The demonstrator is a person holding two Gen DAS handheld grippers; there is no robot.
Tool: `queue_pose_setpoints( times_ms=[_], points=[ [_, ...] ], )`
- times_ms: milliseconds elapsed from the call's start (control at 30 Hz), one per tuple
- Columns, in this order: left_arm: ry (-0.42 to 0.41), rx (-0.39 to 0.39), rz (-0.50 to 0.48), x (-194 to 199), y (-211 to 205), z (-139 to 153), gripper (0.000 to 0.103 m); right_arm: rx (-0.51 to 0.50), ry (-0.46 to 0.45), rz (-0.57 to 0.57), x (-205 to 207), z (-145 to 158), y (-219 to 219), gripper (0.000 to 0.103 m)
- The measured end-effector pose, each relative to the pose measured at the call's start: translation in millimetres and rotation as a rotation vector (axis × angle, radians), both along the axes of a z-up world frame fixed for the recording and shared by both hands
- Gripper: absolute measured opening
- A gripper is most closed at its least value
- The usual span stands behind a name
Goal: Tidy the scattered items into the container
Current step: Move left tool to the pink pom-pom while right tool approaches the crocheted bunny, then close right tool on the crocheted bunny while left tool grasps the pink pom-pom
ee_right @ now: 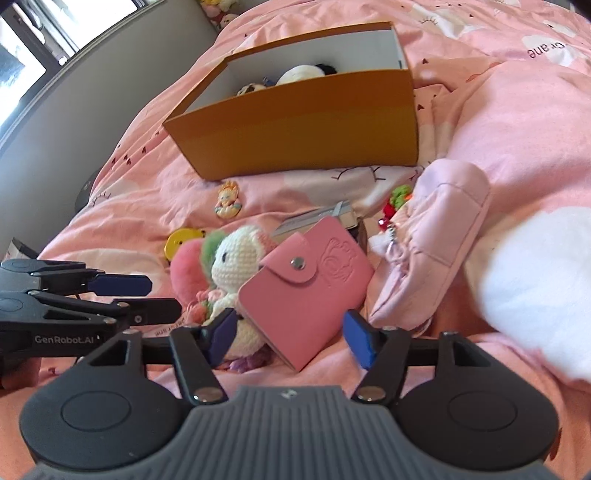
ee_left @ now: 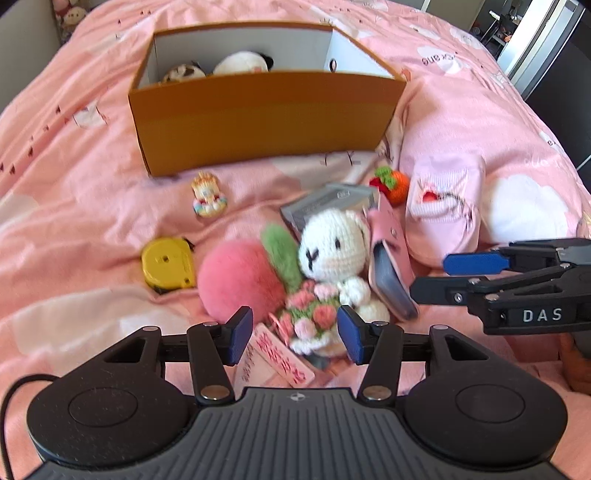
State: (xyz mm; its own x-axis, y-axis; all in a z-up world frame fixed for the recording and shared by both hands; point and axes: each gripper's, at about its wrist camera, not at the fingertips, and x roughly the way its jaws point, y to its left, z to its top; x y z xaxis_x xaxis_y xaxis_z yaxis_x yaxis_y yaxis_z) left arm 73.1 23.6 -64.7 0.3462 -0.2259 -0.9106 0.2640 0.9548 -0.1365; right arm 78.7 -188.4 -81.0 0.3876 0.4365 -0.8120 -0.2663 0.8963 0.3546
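With both pairs apart, the left tongs [ee_left: 293, 334] should straddle the crocheted bunny [ee_left: 332, 258] just ahead, the right tongs [ee_right: 290, 338] the pink wallet [ee_right: 306, 291], box [ee_left: 266, 122] beyond.

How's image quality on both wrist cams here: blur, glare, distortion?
Left wrist view: mild motion blur softens the crochet bunny and orange box; fisheye bends the box edges; bright daylight, soft shadows. Right wrist view: similar blur, worst on the white patch of bedding at right, which is nearly washed out; the window top left is overexposed; pink wallet stays fairly legible.
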Motion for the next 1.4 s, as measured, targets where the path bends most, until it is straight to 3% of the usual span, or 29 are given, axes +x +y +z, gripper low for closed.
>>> queue_pose_setpoints(
  times_ms=[267,400,500,633,800,967,1067,1200,1400],
  points=[
    [0.025,0.056,0.107,-5.0,25.2,-3.6,0.06,0.029,0.009,0.196,-14.4,0.6,39.9,0.039],
    [0.031,0.066,0.135,-7.5,33.5,-3.0,0.06,-0.036,0.039,0.221,-13.5,-10.0,59.2,0.039],
    [0.038,0.054,0.148,-7.9,38.0,-4.0,0.06,-0.047,0.046,0.204,-6.9,-14.1,62.0,0.048],
    [0.032,0.047,0.149,-8.0,39.2,-3.3,0.059,-0.064,0.053,0.175,4.0,-19.9,68.6,0.051],
    [0.03,0.042,0.16,-7.6,42.1,-4.1,0.059,-0.093,-0.012,0.159,17.5,-22.0,79.0,0.063],
    [0.024,0.044,0.159,-4.6,42.6,-4.6,0.06,-0.116,-0.061,0.183,28.0,-25.7,91.1,0.068],
    [0.028,0.046,0.162,-2.1,43.4,-6.8,0.059,-0.113,-0.042,0.194,32.7,-32.5,94.6,0.07],
    [0.036,0.049,0.166,0.0,44.4,-10.2,0.059,-0.127,-0.023,0.214,30.9,-38.4,97.7,0.08],
    [0.035,0.051,0.165,1.1,44.8,-11.2,0.059,-0.144,-0.016,0.215,27.9,-45.7,95.7,0.08]
  ],
)
